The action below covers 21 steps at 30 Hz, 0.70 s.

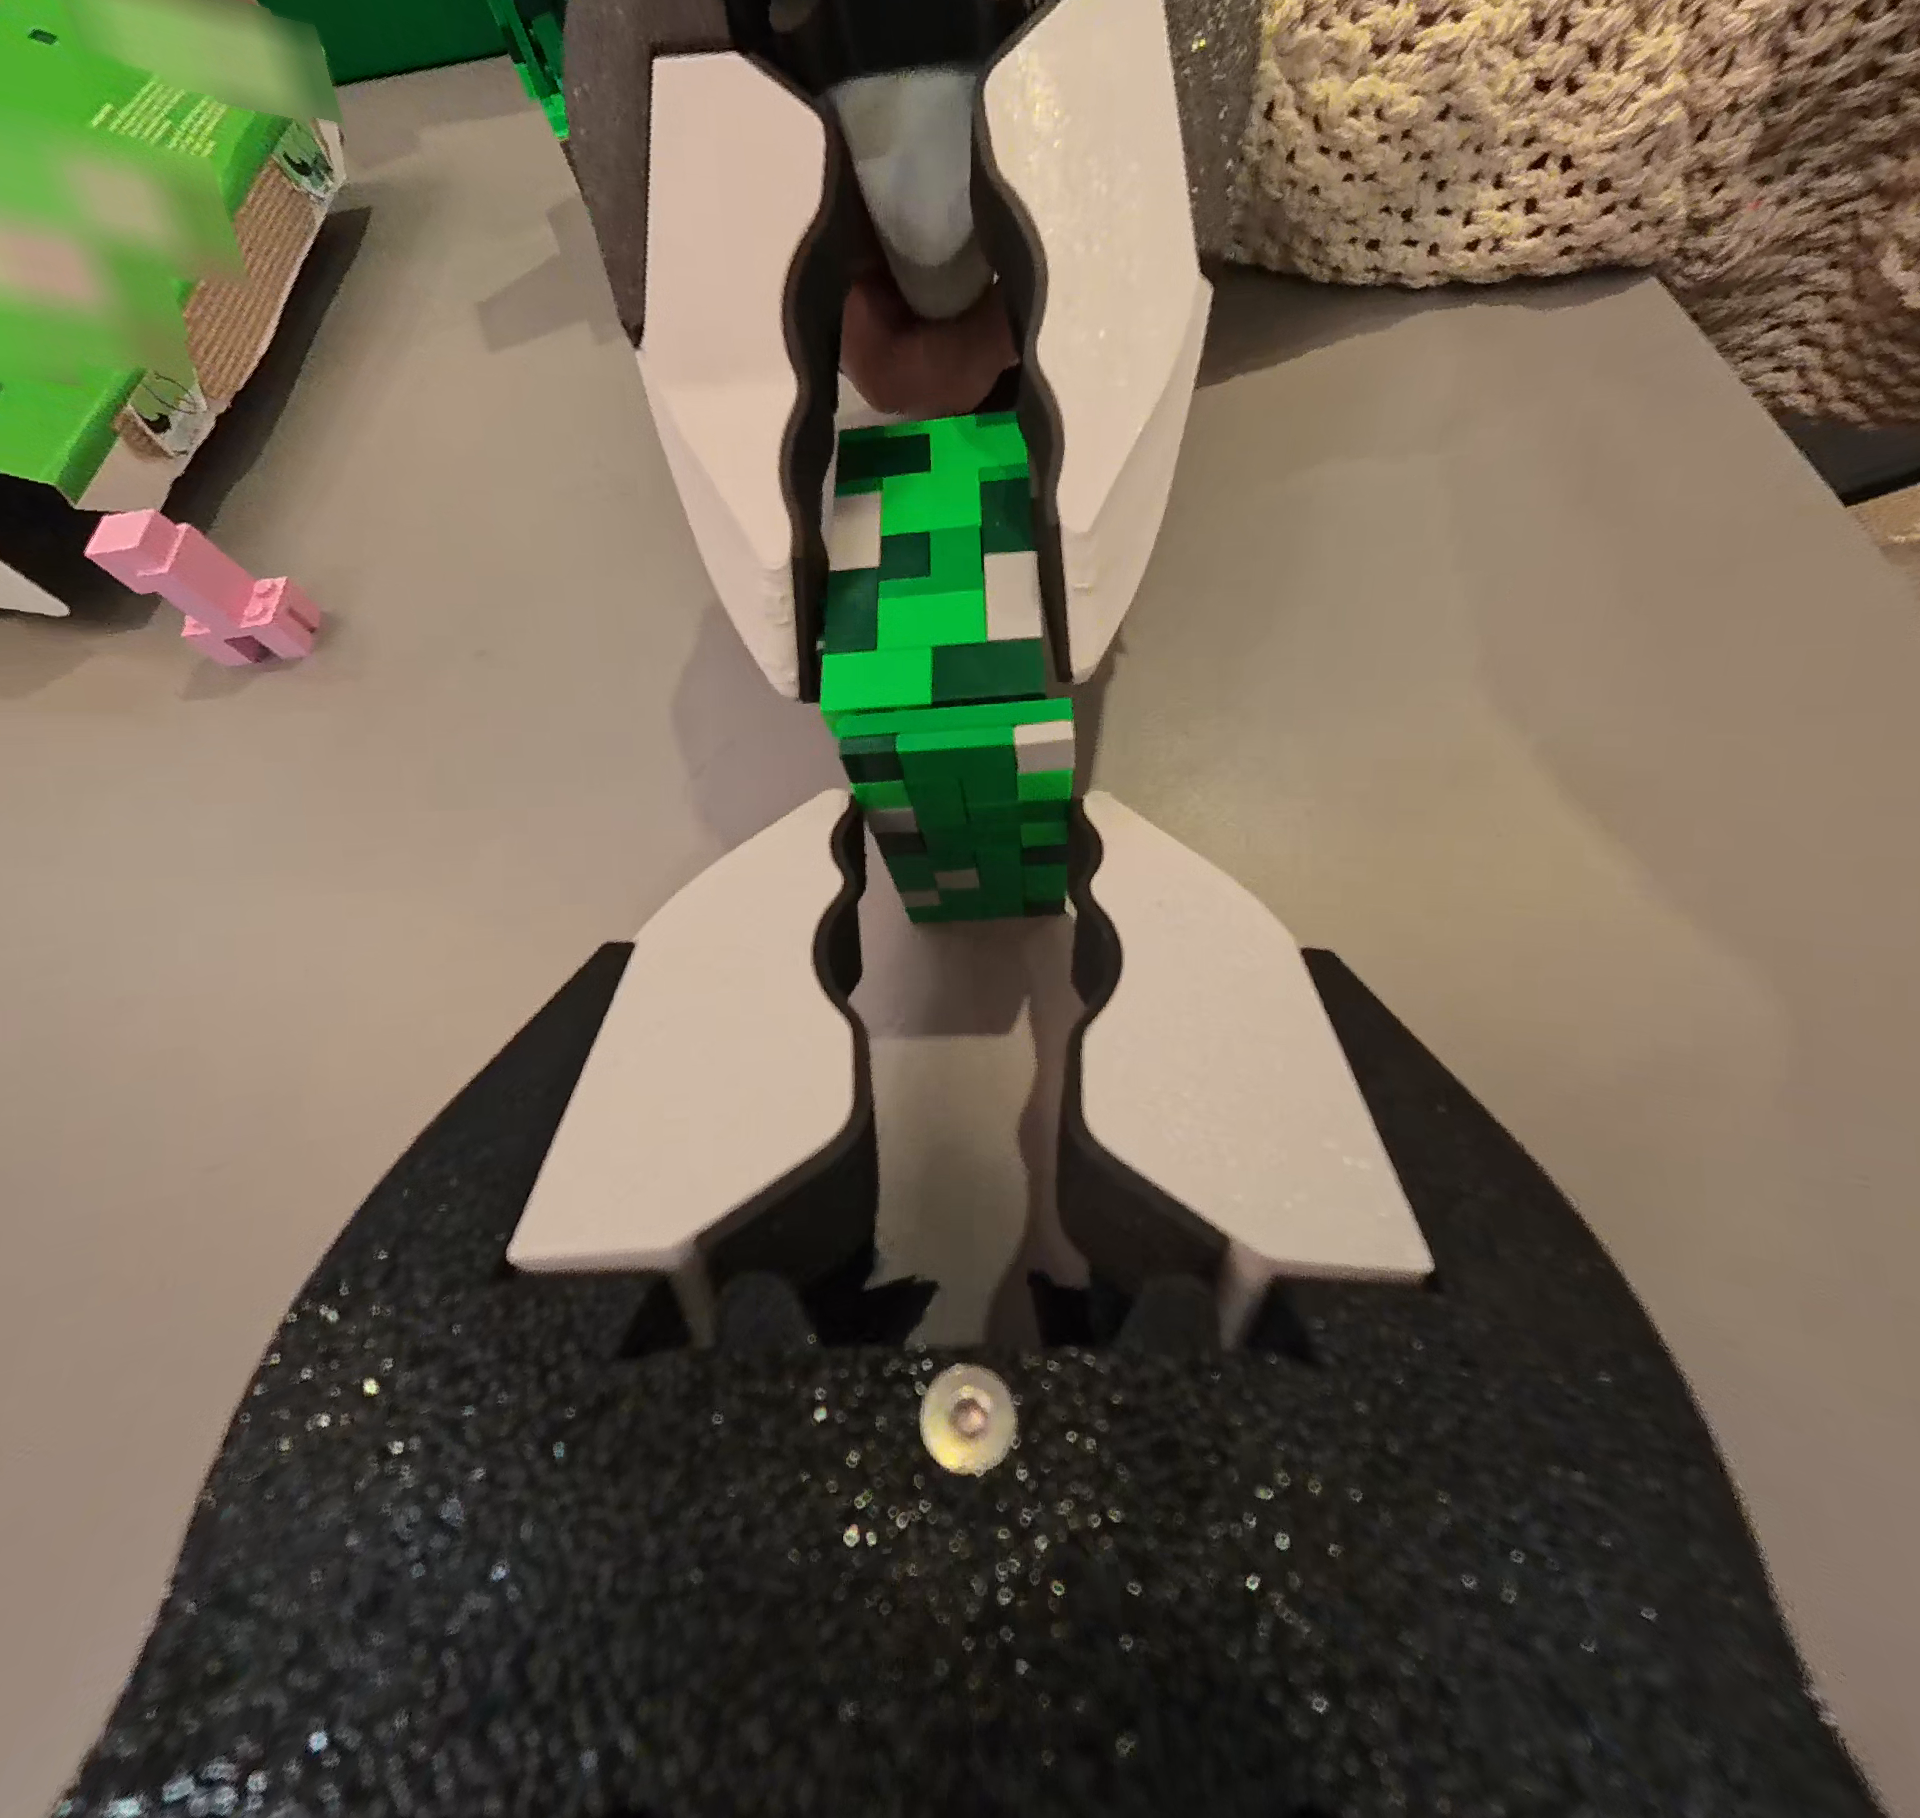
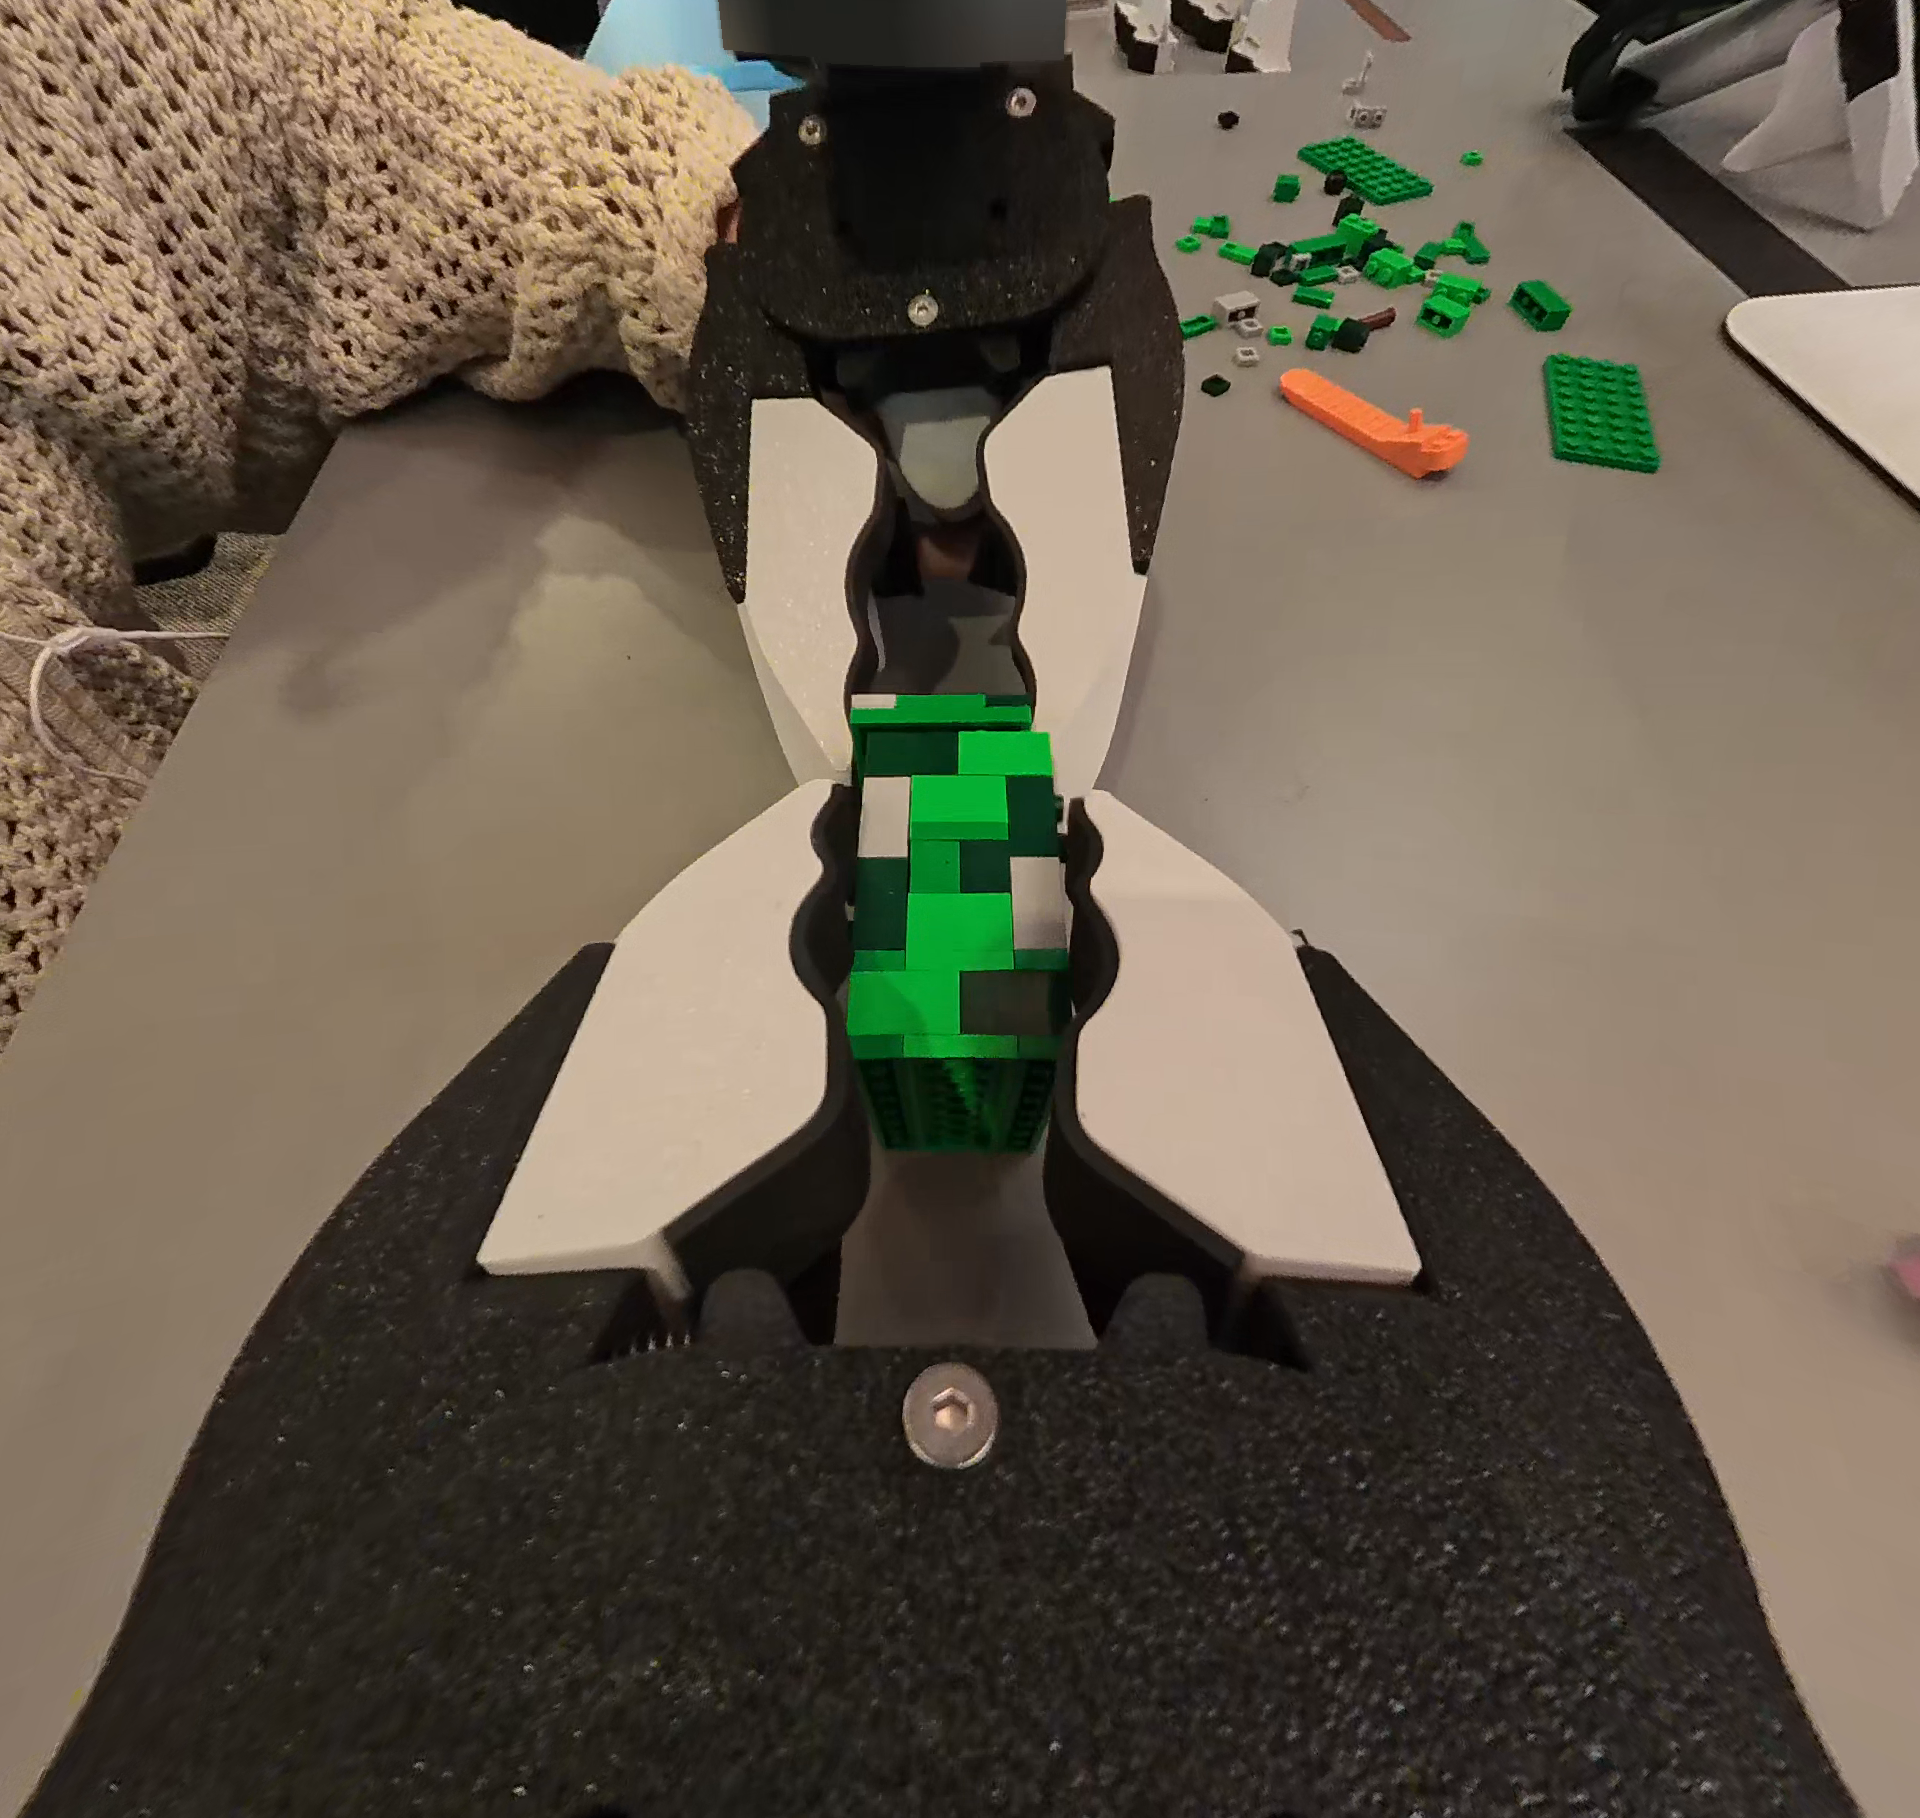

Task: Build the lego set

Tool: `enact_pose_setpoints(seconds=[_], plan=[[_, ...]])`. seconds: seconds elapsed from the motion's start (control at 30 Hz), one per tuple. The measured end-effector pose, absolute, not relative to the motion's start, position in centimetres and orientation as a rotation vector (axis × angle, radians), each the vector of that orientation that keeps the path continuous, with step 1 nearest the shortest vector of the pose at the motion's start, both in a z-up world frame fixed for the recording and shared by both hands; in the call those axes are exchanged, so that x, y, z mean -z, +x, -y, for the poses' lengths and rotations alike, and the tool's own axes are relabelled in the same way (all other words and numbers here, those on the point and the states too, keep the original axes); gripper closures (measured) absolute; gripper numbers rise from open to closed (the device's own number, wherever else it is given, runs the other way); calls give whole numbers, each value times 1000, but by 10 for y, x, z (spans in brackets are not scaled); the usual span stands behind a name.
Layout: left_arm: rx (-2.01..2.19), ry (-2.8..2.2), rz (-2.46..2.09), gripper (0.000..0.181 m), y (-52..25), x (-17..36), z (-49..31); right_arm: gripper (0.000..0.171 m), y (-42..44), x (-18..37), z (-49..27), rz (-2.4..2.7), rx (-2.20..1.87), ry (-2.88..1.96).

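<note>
A green, dark-green and white mottled lego block build is held between both grippers above the grey table [image 1: 1455, 833]. In the left wrist view my left gripper [image 1: 966, 812] is shut on the near section of the build [image 1: 961, 833]. My right gripper [image 1: 935, 677] comes in from the far side, shut on the far section [image 1: 935, 563]. The two sections meet end to end. In the right wrist view my right gripper [image 2: 956, 812] clamps its section of the build [image 2: 961, 916]. The left gripper [image 2: 951, 760] grips the other end just beyond.
A pink lego piece [image 1: 208, 594] and a green box [image 1: 94, 334] lie at the left. Loose green bricks [image 2: 1351, 251], an orange brick separator [image 2: 1371, 428] and a green plate [image 2: 1600, 412] lie at the right. A person's knit sleeve [image 2: 260, 210] rests at the table edge. Only a small space, under 4 cm, lies between the two pairs of fingers. Both grippers' tips are roughly 20 cm from the pink lego piece [image 1: 208, 594].
</note>
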State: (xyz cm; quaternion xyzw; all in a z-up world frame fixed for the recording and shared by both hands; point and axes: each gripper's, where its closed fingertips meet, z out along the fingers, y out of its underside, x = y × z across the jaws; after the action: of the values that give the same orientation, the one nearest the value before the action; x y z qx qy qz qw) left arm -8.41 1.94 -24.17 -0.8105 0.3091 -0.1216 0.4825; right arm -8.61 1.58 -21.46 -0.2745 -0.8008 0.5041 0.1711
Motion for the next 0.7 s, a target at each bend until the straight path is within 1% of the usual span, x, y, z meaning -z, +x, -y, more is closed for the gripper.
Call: enact_pose_setpoints(seconds=[0.13, 0.3, 0.43, 0.5, 0.7], plan=[[282, -1955, -770, 133, -83, 241, -18, 133, -86, 215, -15, 2275, -1429, -772], [321, -1895, -714, 132, -89, 229, -15, 133, -85, 215, -15, 2270, -1436, -775], [369, -1827, -661, 146, -93, 215, -15, 133, -85, 215, -15, 2269, -1437, -771], [372, -1824, -670, 149, -91, 215, -15, 133, -85, 215, -15, 2268, -1438, -768], [357, -1819, -681, 150, -89, 216, -15, 133, -85, 215, -15, 2261, -1444, -766]])
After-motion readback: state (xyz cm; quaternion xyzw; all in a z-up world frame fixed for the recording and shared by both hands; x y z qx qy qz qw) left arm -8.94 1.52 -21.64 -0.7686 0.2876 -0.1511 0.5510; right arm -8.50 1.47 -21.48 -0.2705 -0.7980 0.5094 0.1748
